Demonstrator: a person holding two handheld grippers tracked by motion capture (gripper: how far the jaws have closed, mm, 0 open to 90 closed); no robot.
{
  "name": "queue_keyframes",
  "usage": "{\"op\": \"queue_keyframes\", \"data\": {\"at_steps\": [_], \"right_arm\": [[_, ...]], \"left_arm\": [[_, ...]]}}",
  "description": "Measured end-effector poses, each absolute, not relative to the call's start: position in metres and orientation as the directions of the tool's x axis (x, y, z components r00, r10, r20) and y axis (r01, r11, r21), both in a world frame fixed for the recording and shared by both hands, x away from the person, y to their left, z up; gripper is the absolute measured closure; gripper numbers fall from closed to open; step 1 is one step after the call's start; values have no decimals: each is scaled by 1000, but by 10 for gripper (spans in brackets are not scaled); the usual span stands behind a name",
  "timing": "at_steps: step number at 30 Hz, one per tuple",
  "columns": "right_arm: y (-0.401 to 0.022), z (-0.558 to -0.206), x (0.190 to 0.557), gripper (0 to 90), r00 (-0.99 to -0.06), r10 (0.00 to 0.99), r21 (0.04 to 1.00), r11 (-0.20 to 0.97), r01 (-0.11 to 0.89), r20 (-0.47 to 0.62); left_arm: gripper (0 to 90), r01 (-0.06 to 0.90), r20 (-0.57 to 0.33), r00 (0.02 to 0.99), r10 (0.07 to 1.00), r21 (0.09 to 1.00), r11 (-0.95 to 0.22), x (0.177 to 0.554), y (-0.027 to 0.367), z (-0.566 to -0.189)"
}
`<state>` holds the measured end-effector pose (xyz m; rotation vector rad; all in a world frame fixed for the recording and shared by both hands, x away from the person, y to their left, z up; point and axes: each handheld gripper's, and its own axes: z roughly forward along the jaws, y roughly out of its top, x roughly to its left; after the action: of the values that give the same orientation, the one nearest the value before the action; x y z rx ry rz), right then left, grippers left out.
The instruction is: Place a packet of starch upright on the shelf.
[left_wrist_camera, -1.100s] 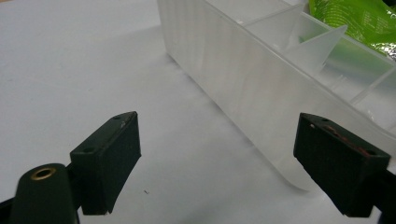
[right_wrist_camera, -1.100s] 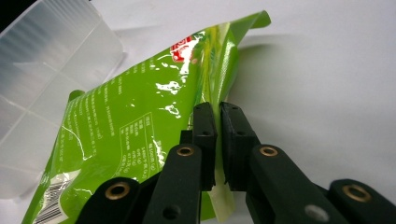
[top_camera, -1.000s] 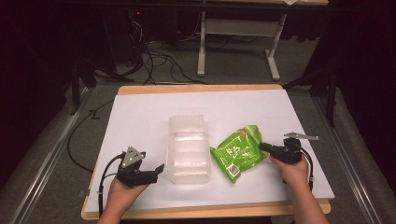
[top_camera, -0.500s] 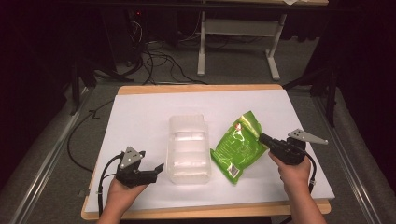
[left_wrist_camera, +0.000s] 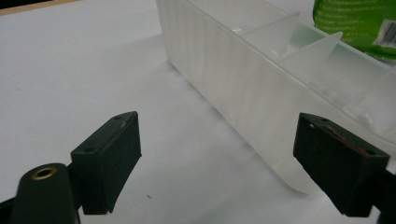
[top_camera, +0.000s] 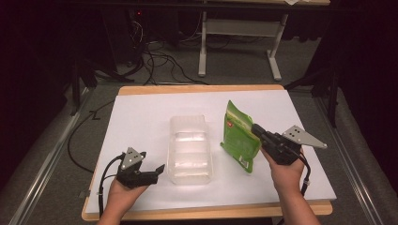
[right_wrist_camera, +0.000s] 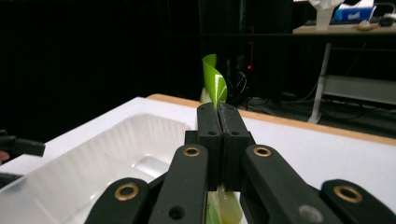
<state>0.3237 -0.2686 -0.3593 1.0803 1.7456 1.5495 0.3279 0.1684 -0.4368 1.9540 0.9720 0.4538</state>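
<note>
From the high view, the right gripper holds a green pouch by its edge, jaws clamped on it; the pouch hangs upright, its lower end near or on the white table — I cannot tell which — just to the right of a clear plastic container. The left gripper sits in the person's left hand near the container's left front corner, its jaws apart with nothing between them.

In the left gripper view, the two black jaws stand wide — the container's frosted wall runs beside the right one, with dividers inside and a bit of the green pouch beyond.

In the right gripper view, the jaws are pressed together on the pouch, which curls up above them; the container lies below at left.
</note>
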Motion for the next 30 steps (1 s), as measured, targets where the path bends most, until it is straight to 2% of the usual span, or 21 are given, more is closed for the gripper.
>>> {"op": "queue_keyframes", "data": {"at_steps": [12, 22, 26, 30], "right_arm": [[-268, -370, 319, 870, -479, 876, 981, 44, 190, 54], [-262, -380, 318, 666, -474, 878, 972, 53, 228, 64], [-251, -382, 317, 652, -471, 882, 968, 114, 222, 4], [-247, -383, 317, 621, -460, 888, 965, 130, 229, -11]], "left_arm": [[157, 453, -52, 627, 778, 836, -309, 327, 168, -436], [157, 449, -50, 629, 776, 838, -310, 327, 168, -436], [157, 449, -49, 631, 775, 837, -312, 327, 168, -436], [157, 447, -48, 629, 776, 839, -311, 326, 168, -436]]}}
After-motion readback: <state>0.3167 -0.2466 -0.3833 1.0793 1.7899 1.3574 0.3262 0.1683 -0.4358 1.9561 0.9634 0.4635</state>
